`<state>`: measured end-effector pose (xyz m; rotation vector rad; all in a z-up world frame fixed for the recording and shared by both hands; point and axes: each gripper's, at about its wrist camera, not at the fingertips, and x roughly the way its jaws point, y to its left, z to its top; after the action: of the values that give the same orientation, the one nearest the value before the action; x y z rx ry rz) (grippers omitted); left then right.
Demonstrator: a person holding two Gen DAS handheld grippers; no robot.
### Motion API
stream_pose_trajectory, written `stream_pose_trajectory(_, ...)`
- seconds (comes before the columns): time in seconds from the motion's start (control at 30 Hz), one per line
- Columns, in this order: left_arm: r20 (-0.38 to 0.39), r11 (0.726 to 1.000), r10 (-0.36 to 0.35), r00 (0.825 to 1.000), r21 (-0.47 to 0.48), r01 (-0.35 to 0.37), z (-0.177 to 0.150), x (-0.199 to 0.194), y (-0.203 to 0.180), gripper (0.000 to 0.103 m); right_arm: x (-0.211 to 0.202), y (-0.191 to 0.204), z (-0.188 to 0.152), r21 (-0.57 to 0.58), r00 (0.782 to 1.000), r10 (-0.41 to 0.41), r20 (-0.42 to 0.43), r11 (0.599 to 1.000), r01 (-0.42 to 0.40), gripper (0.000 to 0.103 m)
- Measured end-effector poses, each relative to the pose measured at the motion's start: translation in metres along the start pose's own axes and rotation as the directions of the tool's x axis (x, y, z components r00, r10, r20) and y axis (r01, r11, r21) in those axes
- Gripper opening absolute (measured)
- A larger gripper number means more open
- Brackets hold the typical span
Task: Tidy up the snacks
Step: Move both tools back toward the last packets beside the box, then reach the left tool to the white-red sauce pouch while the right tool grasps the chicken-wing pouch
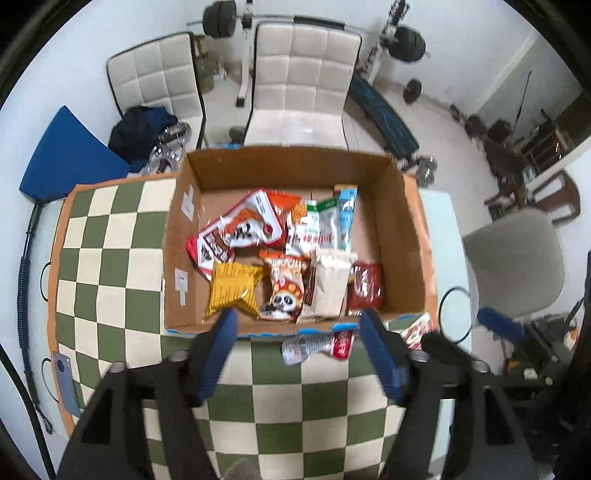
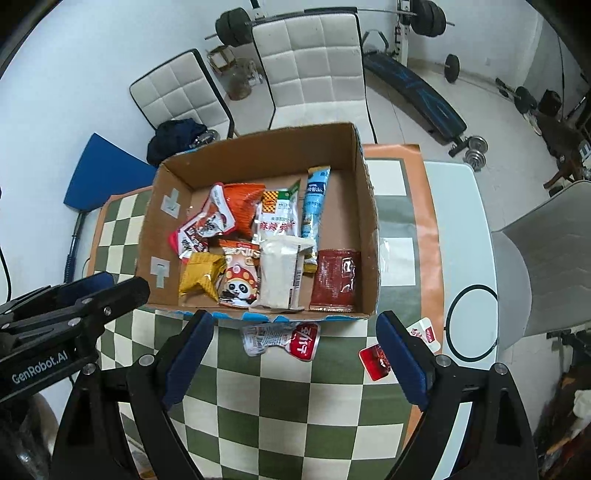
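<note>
Both claws, left (image 1: 297, 317) and right (image 2: 295, 325), stand wide open and hold nothing. Three packets lie on the tabletop (image 2: 280, 406) before the cardboard box (image 2: 364, 206): a silver-red packet (image 2: 280, 339) touching its front wall, and two small red-white sachets (image 2: 375, 360) near its right corner. Inside the box lie about nine colourful snack bags (image 2: 255, 254).

Green-and-cream checkered cloth (image 2: 332, 417) with orange border covers white worktop (image 2: 465, 236). Two white quilted chairs (image 1: 303, 81) beyond worktop at 12 o'clock; dark garment (image 1: 142, 133) on seat of left one. Blue mat (image 1: 70, 155) at 10 o'clock. Barbell rack (image 2: 413, 22) and blue-black weight bench (image 2: 417, 88) at 1 o'clock, dumbbell (image 2: 474, 147) beside bench foot. Grey chair (image 1: 517, 262) at 3 o'clock.
</note>
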<state>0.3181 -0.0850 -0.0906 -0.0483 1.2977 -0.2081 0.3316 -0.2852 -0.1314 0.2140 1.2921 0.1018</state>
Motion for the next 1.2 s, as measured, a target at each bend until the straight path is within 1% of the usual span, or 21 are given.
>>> stream_pose_trajectory(0.1, 0.058, 1.000, -0.006, 0.998, -0.009, 0.007, -0.004, -0.009, 0.000, 0.075, -0.009, 0.001, -0.005, -0.006, 0.999, 0.025, 0.023, 1.000, -0.025, 0.096)
stream_pose_trajectory(0.17, 0.093, 1.000, 0.017, 0.996, -0.010, -0.016, -0.008, -0.013, -0.003, 0.076, -0.015, -0.003, -0.010, -0.006, 0.998, 0.044, 0.053, 0.999, -0.043, 0.096)
stream_pose_trajectory(0.23, 0.095, 0.999, 0.038, 0.995, -0.028, -0.035, -0.015, -0.011, -0.002, 0.076, -0.018, -0.013, -0.017, 0.011, 0.994, 0.065, 0.084, 0.998, -0.066, 0.096)
stream_pose_trajectory(0.3, 0.066, 0.997, 0.043, 0.997, -0.065, -0.038, -0.023, -0.003, 0.001, 0.076, -0.016, -0.029, -0.024, 0.046, 0.994, 0.072, 0.084, 0.996, -0.076, 0.096)
stream_pose_trajectory(0.37, 0.020, 0.992, 0.032, 0.999, -0.124, -0.029, -0.035, 0.015, 0.007, 0.076, -0.007, -0.048, -0.032, 0.093, 0.995, 0.085, 0.061, 0.992, -0.090, 0.096)
stream_pose_trajectory(0.43, -0.036, 0.987, 0.031, 0.999, -0.159, -0.037, -0.047, 0.035, 0.011, 0.076, 0.007, -0.069, -0.043, 0.144, 0.996, 0.092, 0.022, 0.985, -0.094, 0.096)
stream_pose_trajectory(0.5, -0.094, 0.982, 0.033, 0.995, -0.182, -0.049, -0.061, 0.057, 0.012, 0.076, 0.030, -0.093, -0.058, 0.202, 0.994, 0.102, -0.041, 0.975, -0.092, 0.096)
stream_pose_trajectory(0.57, -0.136, 0.978, 0.047, 0.990, -0.196, -0.073, -0.075, 0.077, 0.009, 0.076, 0.047, -0.111, -0.072, 0.227, 0.992, 0.096, -0.080, 0.971, -0.076, 0.096)
stream_pose_trajectory(0.63, -0.167, 0.976, 0.073, 0.983, -0.192, -0.105, -0.085, 0.099, 0.000, 0.076, 0.061, -0.124, -0.085, 0.236, 0.992, 0.076, -0.099, 0.971, -0.051, 0.094)
stream_pose_trajectory(0.73, -0.179, 0.968, 0.119, 0.977, -0.200, -0.154, -0.095, 0.127, -0.017, 0.076, 0.080, -0.141, -0.101, 0.257, 0.991, 0.060, -0.122, 0.966, -0.027, 0.087)
stream_pose_trajectory(0.8, -0.169, 0.957, 0.159, 0.973, -0.217, -0.194, -0.096, 0.143, -0.026, 0.076, 0.090, -0.151, -0.109, 0.272, 0.989, 0.050, -0.137, 0.962, -0.011, 0.085)
stream_pose_trajectory(0.9, -0.161, 0.928, 0.198, 0.967, -0.287, -0.238, -0.099, 0.169, -0.031, 0.076, 0.101, -0.164, -0.118, 0.275, 0.990, 0.012, -0.144, 0.961, 0.028, 0.084)
stream_pose_trajectory(1.07, -0.143, 0.860, 0.274, 0.951, -0.407, -0.308, -0.111, 0.200, -0.032, 0.076, 0.113, -0.177, -0.124, 0.270, 0.987, -0.042, -0.154, 0.959, 0.083, 0.084)
stream_pose_trajectory(1.1, -0.144, 0.851, 0.286, 0.947, -0.417, -0.320, -0.113, 0.204, -0.032, 0.076, 0.115, -0.179, -0.126, 0.270, 0.986, -0.049, -0.159, 0.959, 0.091, 0.084)
stream_pose_trajectory(1.13, -0.145, 0.843, 0.295, 0.944, -0.425, -0.329, -0.116, 0.209, -0.033, 0.078, 0.114, -0.180, -0.127, 0.268, 0.985, -0.055, -0.163, 0.959, 0.097, 0.084)
stream_pose_trajectory(1.17, -0.118, 0.843, 0.293, 0.949, -0.436, -0.315, -0.118, 0.209, -0.033, 0.078, 0.116, -0.182, -0.129, 0.261, 0.983, -0.066, -0.170, 0.959, 0.109, 0.084)
stream_pose_trajectory(1.2, -0.110, 0.839, 0.314, 0.943, -0.432, -0.330, -0.119, 0.208, -0.034, 0.078, 0.116, -0.183, -0.130, 0.255, 0.982, -0.072, -0.174, 0.960, 0.116, 0.084)
